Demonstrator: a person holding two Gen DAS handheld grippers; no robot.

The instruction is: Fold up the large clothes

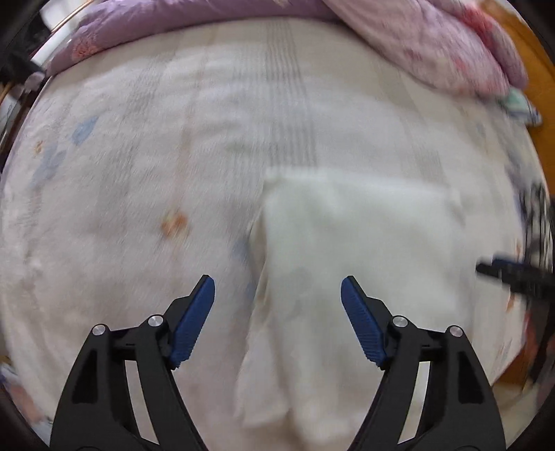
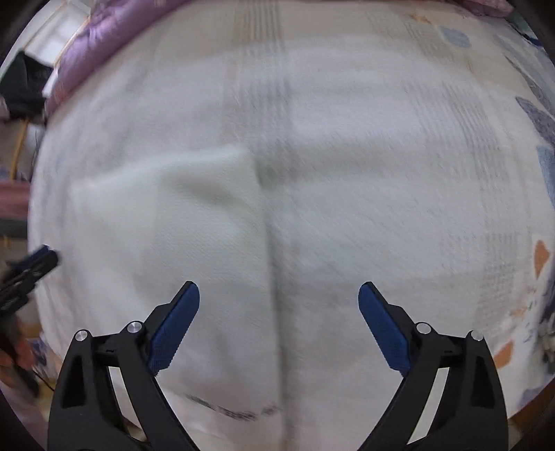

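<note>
both tongs [image 1: 277, 295] [image 2: 279, 300] wide, empty; white garment [image 1: 347, 243] folded flat on bedsheet [image 1: 121, 173], blurred.

Both wrist cameras looked steeply down from close above the bed [image 1: 121, 180], each over its own blue fingers at six o'clock. The left view had the white garment [image 1: 347, 243] toward four o'clock; the right view had it [image 2: 173, 215] toward nine. They shared that garment, and the purple quilt [image 1: 156, 24] at twelve.
</note>
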